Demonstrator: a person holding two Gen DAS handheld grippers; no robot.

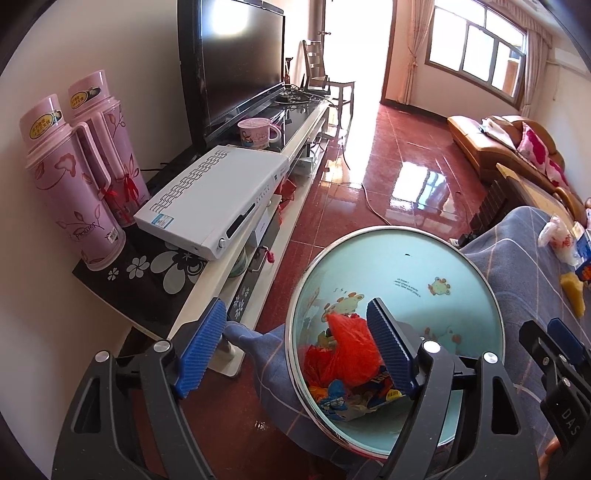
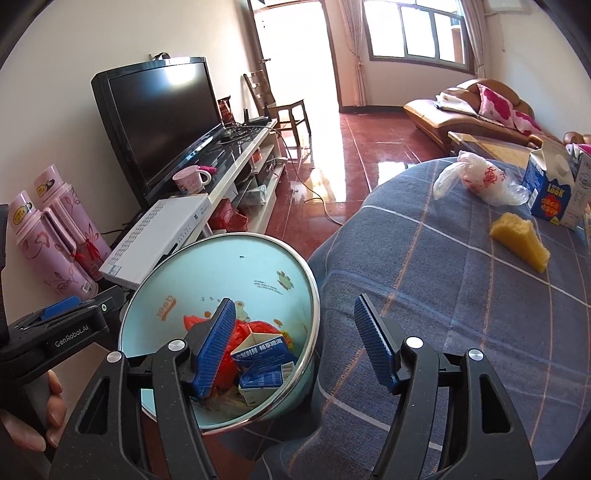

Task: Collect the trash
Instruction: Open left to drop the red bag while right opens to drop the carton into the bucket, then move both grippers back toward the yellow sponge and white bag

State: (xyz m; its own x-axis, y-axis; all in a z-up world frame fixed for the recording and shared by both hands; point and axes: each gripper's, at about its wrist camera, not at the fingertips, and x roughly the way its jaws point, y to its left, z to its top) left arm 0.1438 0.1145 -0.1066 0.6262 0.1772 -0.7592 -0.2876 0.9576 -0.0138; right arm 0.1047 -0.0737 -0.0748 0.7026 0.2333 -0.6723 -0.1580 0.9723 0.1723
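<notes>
- A home living room: a flat television (image 2: 162, 125) stands on a long low media stand (image 2: 240, 162), with a white set-top box (image 2: 159, 236) beside it.
- Two pink thermos flasks (image 1: 74, 184) (floral print) and a pink mug (image 1: 256, 133) sit there too.
- A tan sofa (image 2: 469, 110) with a flowered cushion (image 2: 498, 105), curtained window (image 2: 413, 29), glossy red tiled floor (image 2: 369, 158).

basin (image 2: 221, 266): at the left edge of the cloth-covered table (image 2: 443, 295); holds a crumpled bag (image 1: 343, 343) and a flattened carton (image 2: 264, 360).
left gripper (image 1: 295, 350): jaws apart, one finger inside the basin, the other outside its left rim.
right gripper (image 2: 295, 343): jaws apart, straddling the basin's right rim.
sponge (image 2: 521, 240): on the table, right of the basin.
plastic bag (image 2: 480, 177): behind the sponge.
milk carton (image 2: 546, 192): right of the plastic bag.
tv stand (image 2: 236, 173): left of the basin, bearing a television (image 2: 162, 122), mug (image 2: 190, 179), set-top box (image 2: 155, 240); two flasks (image 2: 55, 236) at its near end.
</notes>
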